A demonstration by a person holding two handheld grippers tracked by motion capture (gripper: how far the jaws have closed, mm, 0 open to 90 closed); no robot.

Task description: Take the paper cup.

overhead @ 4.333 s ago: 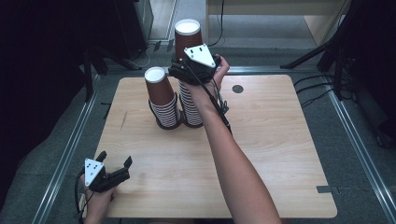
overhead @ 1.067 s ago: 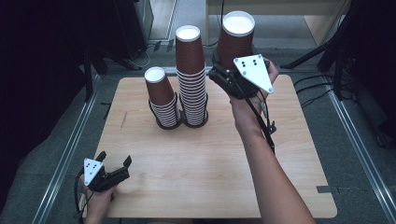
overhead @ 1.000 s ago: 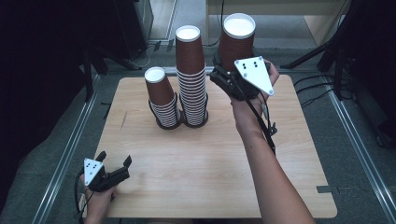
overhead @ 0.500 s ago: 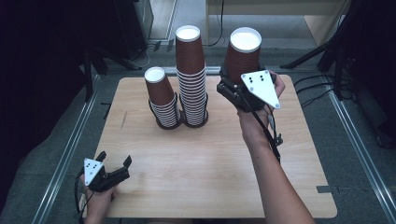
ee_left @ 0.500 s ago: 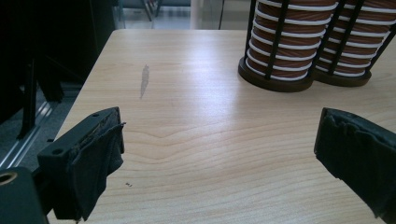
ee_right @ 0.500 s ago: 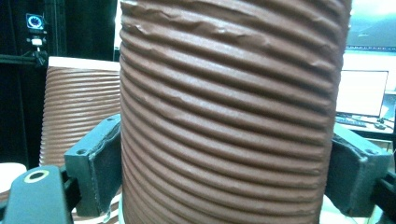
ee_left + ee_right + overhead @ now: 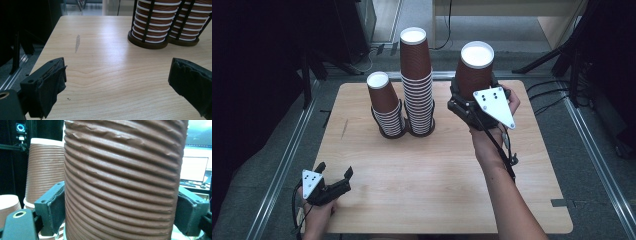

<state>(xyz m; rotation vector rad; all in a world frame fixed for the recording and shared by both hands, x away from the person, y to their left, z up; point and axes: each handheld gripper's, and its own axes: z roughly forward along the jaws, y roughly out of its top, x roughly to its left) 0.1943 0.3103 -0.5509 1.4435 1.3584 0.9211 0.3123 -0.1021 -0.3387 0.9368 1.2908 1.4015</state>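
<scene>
At a pale wooden table (image 7: pixel 432 170), my right gripper (image 7: pixel 462 102) clamps a single brown ribbed paper cup (image 7: pixel 474 70), held upright over the far right part of the tabletop with its white inside facing up. In the right gripper view the jaws press against both sides of the cup's (image 7: pixel 122 180) corrugated wall, and the ridges look slightly crumpled near the top. I can read no brand, label or printing on the cup from any angle; its surface is plain brown ribbing.

To its left stand two stacks of the same cups in black wire holders: a tall stack (image 7: pixel 417 82) and, just beside it, a short stack (image 7: pixel 384 105), both near the table's far middle. The held cup is apart from them, near the tall stack but not touching it.

My left gripper (image 7: pixel 333 185) rests at the near left corner of the table, jaws spread wide with nothing between them. A grey smudge (image 7: pixel 77 43) marks the wood ahead of it.
</scene>
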